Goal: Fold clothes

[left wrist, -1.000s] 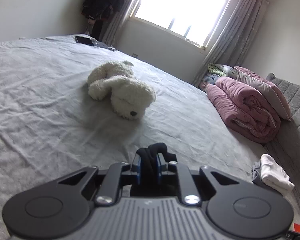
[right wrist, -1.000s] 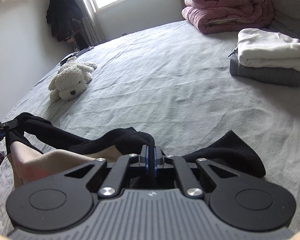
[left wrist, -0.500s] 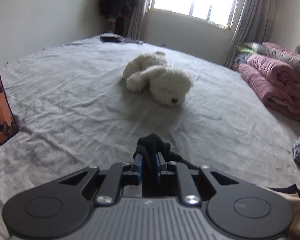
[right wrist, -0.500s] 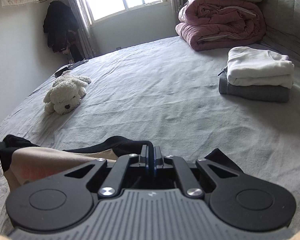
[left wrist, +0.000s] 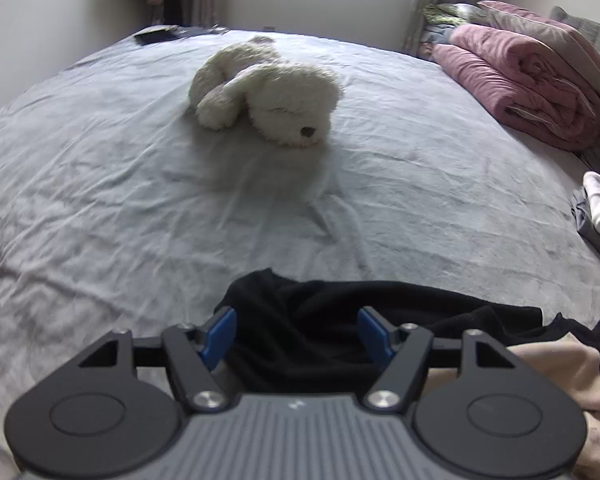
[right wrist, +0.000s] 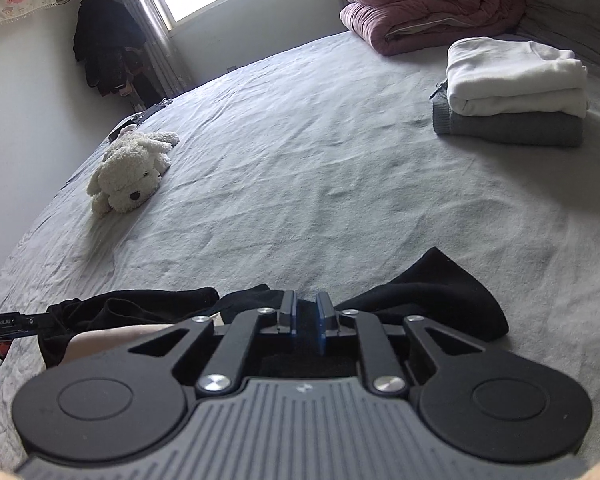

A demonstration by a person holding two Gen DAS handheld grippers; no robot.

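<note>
I see a soft black knit garment with a beige panel (left wrist: 340,320) lying slack along the near edge of the grey-sheeted bed (left wrist: 140,208). My left tool (left wrist: 296,330) stands wide above it, gripping nothing. My right tool (right wrist: 305,318) is narrowed, a slim gap showing; whether cloth is pinched I cannot tell. I judge the garment light and floppy, best taken at hem corners.
</note>
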